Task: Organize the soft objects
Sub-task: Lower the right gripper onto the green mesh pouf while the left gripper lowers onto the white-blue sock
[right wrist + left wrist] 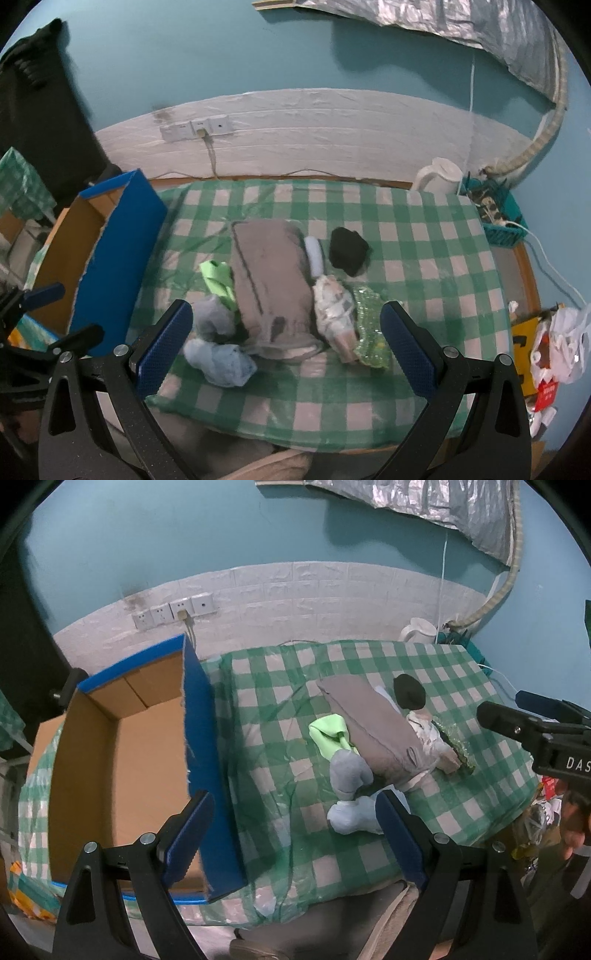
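While your spread, empty left gripper (295,834) faces the blue-sided cardboard box's (207,738) bare brown inside, your equally spread right gripper (286,350) alone sees the sequined green cloth (369,332) fully.

Dim, bluish indoor light; soft shadows under the foil sheet (436,506) on the wall (184,535). Strong fisheye bending, dark corners, slight blur throughout the right wrist view.

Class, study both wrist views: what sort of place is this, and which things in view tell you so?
Probably a room in a home, used informally. A table with a green checked cloth stands against a painted wall with wall sockets, a white kettle sits at the back, and soft clothes lie beside a cardboard box.
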The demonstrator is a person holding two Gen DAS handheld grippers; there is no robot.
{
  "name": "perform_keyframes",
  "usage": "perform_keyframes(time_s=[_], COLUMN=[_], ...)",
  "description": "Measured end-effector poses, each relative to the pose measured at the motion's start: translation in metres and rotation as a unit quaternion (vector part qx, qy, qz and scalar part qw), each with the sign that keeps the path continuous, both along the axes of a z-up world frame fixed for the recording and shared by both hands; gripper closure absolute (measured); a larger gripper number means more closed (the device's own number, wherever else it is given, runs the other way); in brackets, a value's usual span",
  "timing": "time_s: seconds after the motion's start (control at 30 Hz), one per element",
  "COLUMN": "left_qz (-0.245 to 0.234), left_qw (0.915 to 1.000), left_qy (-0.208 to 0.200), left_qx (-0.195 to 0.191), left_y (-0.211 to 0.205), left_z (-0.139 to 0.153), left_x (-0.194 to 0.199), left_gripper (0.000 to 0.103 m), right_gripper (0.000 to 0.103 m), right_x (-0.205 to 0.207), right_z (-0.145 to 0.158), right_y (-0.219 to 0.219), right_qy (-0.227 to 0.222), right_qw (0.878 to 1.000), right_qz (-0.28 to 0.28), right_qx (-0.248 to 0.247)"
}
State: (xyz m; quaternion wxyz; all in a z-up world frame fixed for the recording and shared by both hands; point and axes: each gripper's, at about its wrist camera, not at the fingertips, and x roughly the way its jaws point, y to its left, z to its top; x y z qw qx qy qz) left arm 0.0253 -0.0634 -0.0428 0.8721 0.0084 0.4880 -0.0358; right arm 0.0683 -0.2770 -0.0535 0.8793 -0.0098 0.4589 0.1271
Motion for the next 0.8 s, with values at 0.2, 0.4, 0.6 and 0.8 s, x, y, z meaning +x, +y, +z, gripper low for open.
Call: perform_keyframes(time_s=[0.2, 0.4, 0.6, 0.8], left_qz=[0.003, 0.006, 0.011, 0.005], left_qw=[0.9999, 0.9996, 0.9990, 0.9986], left_qy=[0.014, 0.025, 0.040, 0.052], left_qx=[-0.007, -0.015, -0.016, -0.011], left_y=[-0.007, -0.013, -0.018, -0.026], left_z=[-0.011, -0.023, -0.038, -0.051], left_x=[0.009, 0.020, 0.033, 0.038], left_gripper=[0.013, 0.013, 0.013, 0.013], right_gripper=[0.002, 0.002, 0.002, 0.002], right_x=[0.015, 0.033, 0.049, 0.062], right_z=[-0.009, -0.023, -0.050, -0.079], right_y=[-0.021, -0.045, -0.064, -0.072], right_qy=[0.018, 0.034, 0.065, 0.095], right_qw=[1.000, 0.998, 0.994, 0.991], right_qz=[-0.023, -0.056, -0.081, -0.088], right_qx=[-0.008, -0.014, -0.017, -0.034])
